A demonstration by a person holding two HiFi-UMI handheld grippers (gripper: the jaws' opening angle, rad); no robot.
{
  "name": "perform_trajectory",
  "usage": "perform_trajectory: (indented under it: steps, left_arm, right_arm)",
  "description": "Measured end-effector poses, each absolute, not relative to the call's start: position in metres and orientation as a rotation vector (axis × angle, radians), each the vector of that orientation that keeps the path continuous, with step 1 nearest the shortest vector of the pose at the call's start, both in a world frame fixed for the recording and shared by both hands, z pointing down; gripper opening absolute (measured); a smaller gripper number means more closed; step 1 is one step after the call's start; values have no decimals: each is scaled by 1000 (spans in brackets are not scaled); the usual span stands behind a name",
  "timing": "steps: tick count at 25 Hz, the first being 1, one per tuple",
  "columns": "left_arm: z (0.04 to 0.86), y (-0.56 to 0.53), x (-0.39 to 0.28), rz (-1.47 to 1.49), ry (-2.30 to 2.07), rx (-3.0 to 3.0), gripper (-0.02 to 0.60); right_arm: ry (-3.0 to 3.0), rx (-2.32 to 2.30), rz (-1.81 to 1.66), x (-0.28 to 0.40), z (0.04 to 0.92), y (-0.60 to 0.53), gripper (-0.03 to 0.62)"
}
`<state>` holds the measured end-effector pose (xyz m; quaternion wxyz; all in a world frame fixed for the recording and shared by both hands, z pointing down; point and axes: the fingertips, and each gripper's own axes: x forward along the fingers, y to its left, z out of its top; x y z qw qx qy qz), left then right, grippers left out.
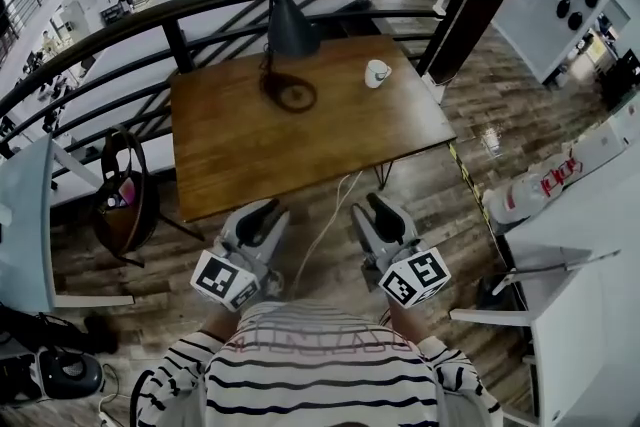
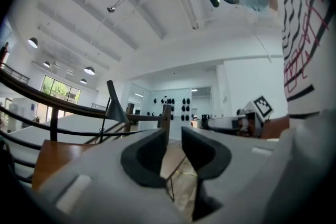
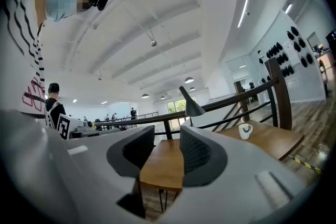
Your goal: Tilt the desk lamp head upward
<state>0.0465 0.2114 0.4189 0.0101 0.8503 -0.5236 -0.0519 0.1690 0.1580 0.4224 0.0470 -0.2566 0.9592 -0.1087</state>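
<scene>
Lamp: the black lamp (image 1: 288,23) stands at the far edge of the worktop (image 1: 300,150), just in front of the railing (image 1: 200,7). Its cone head points down over its round base (image 1: 290,93).
Left gripper: the left gripper (image 1: 262,215) is short of the worktop's near edge, well apart from the lamp. Its jaws are a narrow gap apart with nothing between them (image 2: 172,148).
Right gripper: the right gripper (image 1: 381,212) is level with the left one and also off the worktop. Its jaws are slightly wider and also empty (image 3: 167,152).
Progress: the head is not yet touched, and the whole reach across the worktop remains.
Risk, grip: the jaws look too narrow for the cone, so pushing in like this would probably knock the head aside instead of gripping it.
Risk, tipping: lifting the head with the base unheld may slide or tip the lamp toward the railing.
Risk, cup: the cup (image 1: 377,72) sits just right of the lamp, and a right gripper reaching for the head could knock it.
Risk, cable: a pale cable (image 1: 325,220) hangs off the near edge between the grippers and could snag on either as they go forward.
</scene>
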Motion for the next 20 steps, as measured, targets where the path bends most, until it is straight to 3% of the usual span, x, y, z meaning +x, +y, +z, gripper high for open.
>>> perform_trajectory:
  steps: [2,9,20]
  left_arm:
    - [415,194,33,-166,-1617,2667,107]
    - [417,146,-15,-148,-1535,2697,186]
    - [423,91,-81,-97,-1380,2791,224]
  right_arm:
    - [2928,-805,-325,154,418,142,172]
    - [2927,-876,-317,104,415,104,207]
    - [2894,-954,-365,36,423,67,229]
